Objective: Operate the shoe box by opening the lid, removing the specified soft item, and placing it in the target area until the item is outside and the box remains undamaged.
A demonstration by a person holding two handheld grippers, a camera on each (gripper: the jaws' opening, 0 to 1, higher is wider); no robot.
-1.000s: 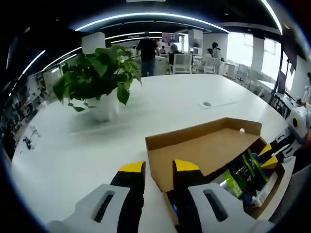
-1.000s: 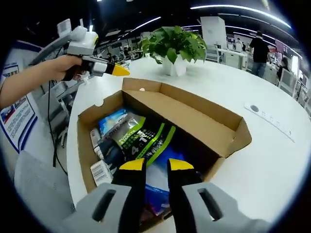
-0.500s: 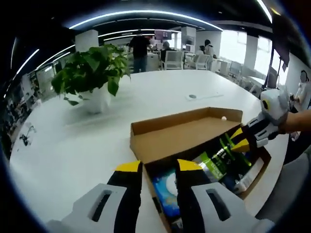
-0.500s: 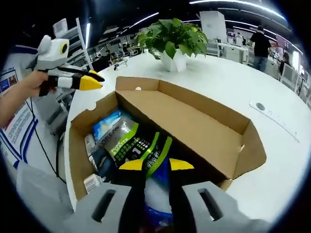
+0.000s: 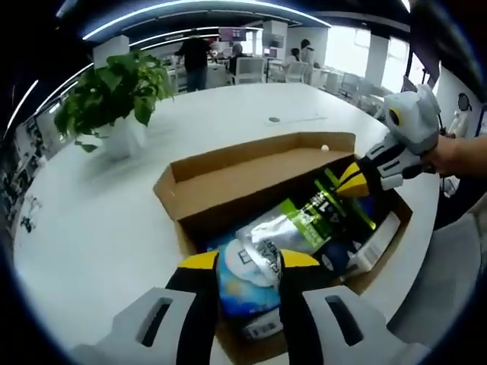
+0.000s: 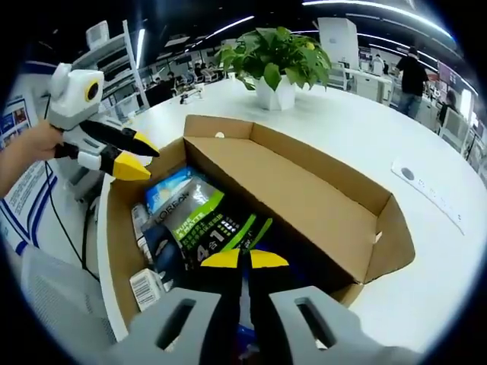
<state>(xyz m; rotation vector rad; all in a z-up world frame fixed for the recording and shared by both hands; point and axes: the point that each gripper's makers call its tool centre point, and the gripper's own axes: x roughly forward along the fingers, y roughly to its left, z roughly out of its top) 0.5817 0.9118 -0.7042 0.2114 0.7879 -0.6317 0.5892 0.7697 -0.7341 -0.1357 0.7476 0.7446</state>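
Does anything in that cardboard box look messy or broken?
Nothing looks damaged. The shoe box sits open on the white table, its lid folded back and intact. The packets inside, like the green and silver pouch, lie jumbled and overlapping, but nothing has spilled out.

Grey gripper [image 5: 243, 262] bodies, black jaws, yellow tips.

So the shoe box [image 6: 304, 201] sits open on the table [image 6: 358, 129], near its edge, lid [image 6: 289, 190] folded back on the far right side. Inside there's a pouch [image 6: 209, 224] lying across the middle, a packet [image 6: 169, 188] just beyond it toward the far left corner, and a small carton [image 6: 146, 287] against the near left wall. The potted plant [image 6: 275, 65] stands on the table well behind the box. Left gripper [image 6: 125, 152] hangs over the box's left wall, right gripper [image 6: 245, 260] over the pouch's near end.
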